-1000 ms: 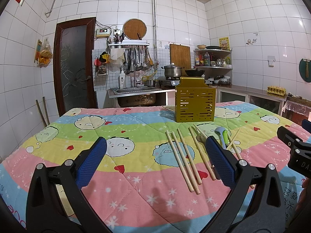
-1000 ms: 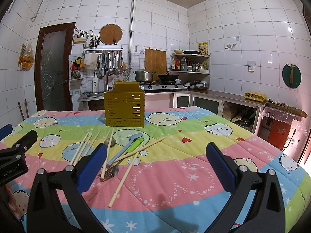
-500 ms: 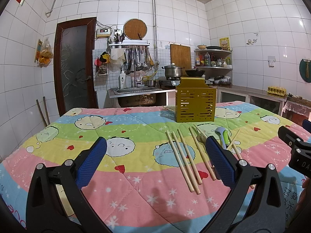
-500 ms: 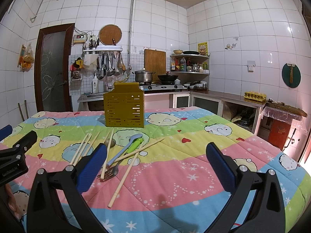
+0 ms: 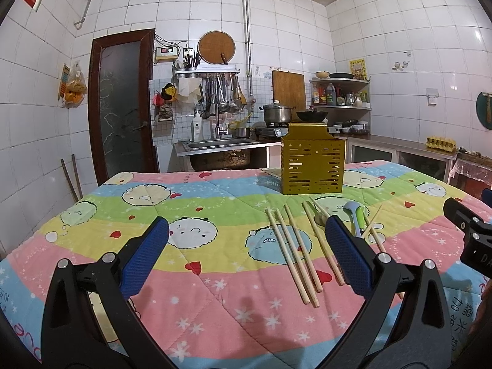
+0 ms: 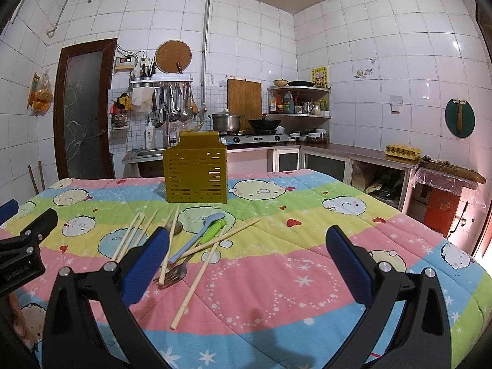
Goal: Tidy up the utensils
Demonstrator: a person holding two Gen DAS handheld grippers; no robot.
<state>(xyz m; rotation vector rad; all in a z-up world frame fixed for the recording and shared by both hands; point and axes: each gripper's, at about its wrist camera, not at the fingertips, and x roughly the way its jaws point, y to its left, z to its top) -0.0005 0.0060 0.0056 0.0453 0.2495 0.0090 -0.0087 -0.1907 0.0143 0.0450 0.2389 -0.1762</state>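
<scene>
Left wrist view: left gripper (image 5: 246, 250) spread wide, blue pads (image 5: 144, 258) well apart, nothing between them, hovering over the desk (image 5: 215, 292). The desk is covered by a quilted cloth (image 5: 196, 203) in pink, yellow, green and blue bands with cartoon faces. One gold perforated utensil holder (image 5: 312, 166) stands upright toward the far side. In front of it, loose chopsticks (image 5: 292, 246): four lie roughly parallel, and more sit further right, partly hidden by the right pad, count there uncertain. One blue spoon (image 5: 353, 210) and one green-handled utensil (image 5: 360, 224) lie beside them. Part of the right gripper shows at the right edge. Right wrist view: right gripper (image 6: 246, 250) also spread, holding nothing, above the desk (image 6: 292, 292). The utensil holder (image 6: 196, 173) is well ahead, left of centre. The utensils lie in a loose pile between it and the left pad: chopsticks (image 6: 196, 276) counted at about seven, some crossing; one blue spoon (image 6: 201, 236); one green-handled utensil (image 6: 213, 230); one metal fork (image 6: 172, 275); one metal spoon bowl (image 6: 176, 229) partly hidden. Room: white tiled walls (image 6: 384, 61), dark door (image 6: 83, 117), sink with hanging ladles (image 6: 172, 107), one pot (image 6: 226, 121) and one wok (image 6: 264, 123) on the stove, corner shelves (image 6: 298, 101) with bottles.
</scene>
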